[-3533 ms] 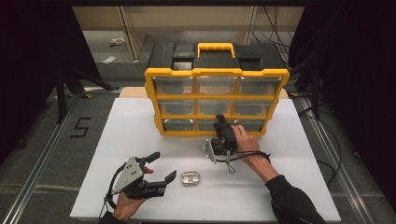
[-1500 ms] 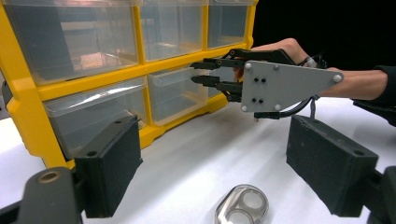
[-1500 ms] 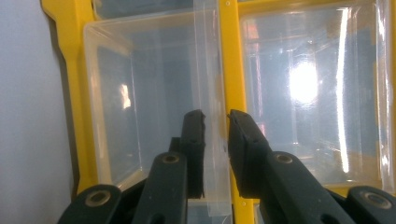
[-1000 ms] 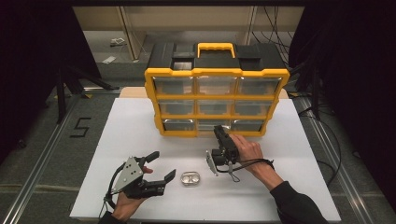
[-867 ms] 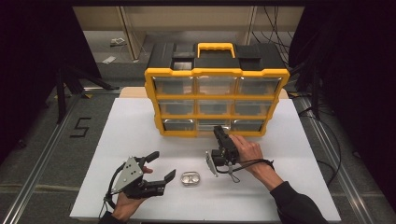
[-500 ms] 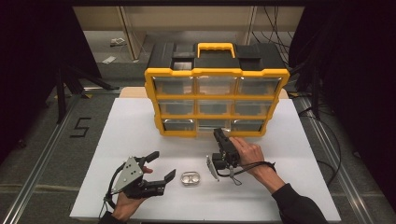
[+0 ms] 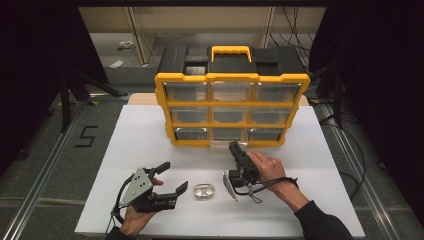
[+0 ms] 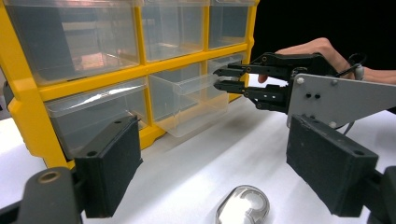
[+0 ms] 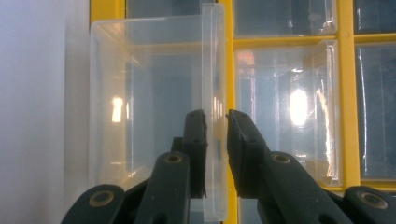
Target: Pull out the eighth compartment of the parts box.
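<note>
Clear drawer [image 9: 154, 93] front pinched in right gripper [image 9: 215, 122] fingers; left gripper [image 7: 172, 176] fingers spread.

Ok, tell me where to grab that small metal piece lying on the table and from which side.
Probably best taken across its two long sides, coming straight down from above. The metal piece lies flat on the white table, a low rounded oval with nothing touching it. The left gripper rests just beside it with its jaws wide apart, so it looks the handier one. The right gripper is closed on the drawer's front lip.

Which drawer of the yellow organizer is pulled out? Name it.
The bottom-row middle drawer: it juts forward from the yellow organizer while the other eight sit flush, and the right gripper pinches its front lip.
</note>
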A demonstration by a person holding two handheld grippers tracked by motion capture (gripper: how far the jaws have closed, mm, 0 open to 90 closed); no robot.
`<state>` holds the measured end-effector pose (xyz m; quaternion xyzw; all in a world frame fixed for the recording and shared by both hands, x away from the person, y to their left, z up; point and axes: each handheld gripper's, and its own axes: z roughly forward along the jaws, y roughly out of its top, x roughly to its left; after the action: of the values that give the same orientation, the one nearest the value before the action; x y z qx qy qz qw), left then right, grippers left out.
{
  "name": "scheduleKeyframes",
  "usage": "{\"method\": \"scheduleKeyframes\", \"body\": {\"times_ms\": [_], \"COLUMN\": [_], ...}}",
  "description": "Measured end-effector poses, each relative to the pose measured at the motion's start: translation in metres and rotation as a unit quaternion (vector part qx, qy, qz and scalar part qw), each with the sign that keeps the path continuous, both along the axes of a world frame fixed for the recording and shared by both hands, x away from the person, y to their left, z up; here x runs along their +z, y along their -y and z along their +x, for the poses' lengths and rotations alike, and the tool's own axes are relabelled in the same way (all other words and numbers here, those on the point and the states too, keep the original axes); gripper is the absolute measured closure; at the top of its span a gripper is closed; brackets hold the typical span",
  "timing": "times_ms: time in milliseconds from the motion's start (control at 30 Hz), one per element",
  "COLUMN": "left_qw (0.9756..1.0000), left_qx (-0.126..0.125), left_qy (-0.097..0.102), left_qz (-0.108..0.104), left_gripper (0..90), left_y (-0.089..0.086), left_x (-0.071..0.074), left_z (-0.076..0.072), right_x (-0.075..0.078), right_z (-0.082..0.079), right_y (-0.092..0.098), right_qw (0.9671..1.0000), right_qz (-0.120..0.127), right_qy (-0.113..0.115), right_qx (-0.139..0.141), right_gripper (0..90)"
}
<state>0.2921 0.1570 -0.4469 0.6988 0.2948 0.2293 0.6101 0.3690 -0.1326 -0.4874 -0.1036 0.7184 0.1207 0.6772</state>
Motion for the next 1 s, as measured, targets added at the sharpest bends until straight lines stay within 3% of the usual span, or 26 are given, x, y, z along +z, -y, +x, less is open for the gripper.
{"method": "scheduleKeyframes", "body": {"times_ms": [1000], "left_qw": [1.0000], "left_qx": [0.001], "left_qy": [0.000], "left_qz": [0.001], "left_gripper": [17.5], "left_y": [0.000], "left_x": [0.000], "left_z": [0.000], "right_x": [0.001], "right_z": [-0.015], "right_y": [0.006], "right_qw": [0.9998], "right_qz": [-0.008], "right_qy": [0.006], "right_qx": [0.016], "right_gripper": [79.0]}}
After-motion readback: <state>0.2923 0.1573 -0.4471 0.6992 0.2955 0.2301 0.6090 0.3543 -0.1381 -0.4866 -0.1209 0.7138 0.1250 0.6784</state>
